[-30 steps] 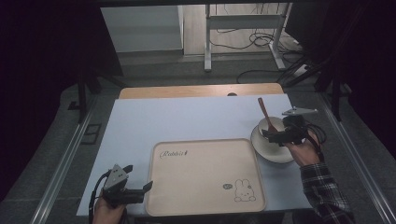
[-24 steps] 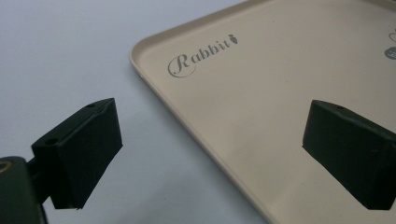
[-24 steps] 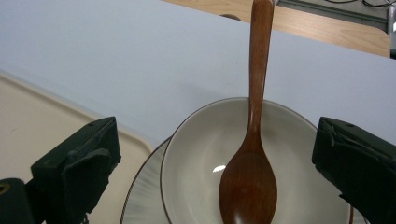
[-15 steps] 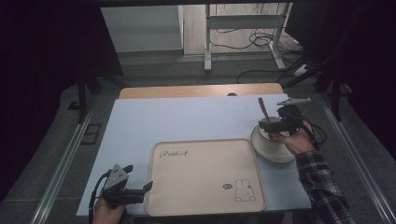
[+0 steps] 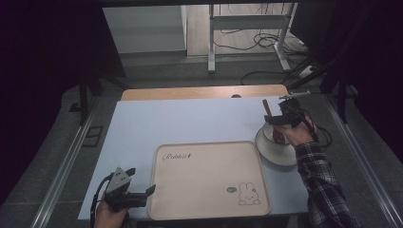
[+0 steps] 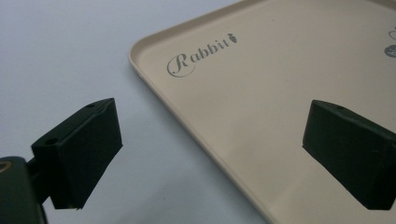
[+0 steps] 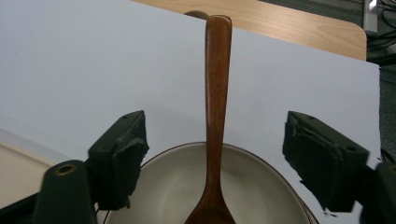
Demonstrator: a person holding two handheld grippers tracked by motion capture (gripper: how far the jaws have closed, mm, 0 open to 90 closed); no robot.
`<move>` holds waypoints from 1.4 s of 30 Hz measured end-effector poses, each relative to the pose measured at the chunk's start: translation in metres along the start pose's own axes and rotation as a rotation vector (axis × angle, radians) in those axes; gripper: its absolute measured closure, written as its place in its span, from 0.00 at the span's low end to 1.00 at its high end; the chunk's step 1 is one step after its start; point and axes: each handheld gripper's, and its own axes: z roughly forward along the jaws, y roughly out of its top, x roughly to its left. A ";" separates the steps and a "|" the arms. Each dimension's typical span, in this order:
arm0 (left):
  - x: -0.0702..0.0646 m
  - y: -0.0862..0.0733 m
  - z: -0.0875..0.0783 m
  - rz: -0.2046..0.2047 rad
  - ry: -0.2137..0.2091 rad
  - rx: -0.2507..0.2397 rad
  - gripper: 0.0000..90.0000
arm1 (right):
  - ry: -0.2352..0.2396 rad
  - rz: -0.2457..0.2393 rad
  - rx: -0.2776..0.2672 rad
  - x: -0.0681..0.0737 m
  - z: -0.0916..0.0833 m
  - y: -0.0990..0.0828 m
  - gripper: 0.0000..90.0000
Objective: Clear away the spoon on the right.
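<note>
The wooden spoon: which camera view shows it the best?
The right gripper view shows it best: the wooden spoon stands close and sharp, its handle rising from the bowl between the open jaws. The high view shows the spoon small and partly hidden by the right hand-held gripper.

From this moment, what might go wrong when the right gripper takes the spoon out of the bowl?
The right gripper has just been closing, with the wooden spoon handle between its fingers but untouched. Closing off-centre may push the handle sideways. The spoon leans on the bowl rim, so a pull may tip or drag the bowl. The bowl sits near the table edge.
</note>
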 end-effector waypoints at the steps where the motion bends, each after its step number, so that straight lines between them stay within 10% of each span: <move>1: 0.000 0.000 0.000 0.001 0.000 0.000 0.05 | 0.003 -0.006 0.006 0.000 0.002 0.001 0.27; 26: 0.000 0.000 0.000 0.004 -0.001 0.002 0.05 | -0.031 -0.051 0.101 0.001 0.037 0.018 0.85; 42: 0.000 0.000 0.000 0.007 0.002 0.006 0.05 | 0.034 -0.072 0.087 0.010 0.001 0.037 0.87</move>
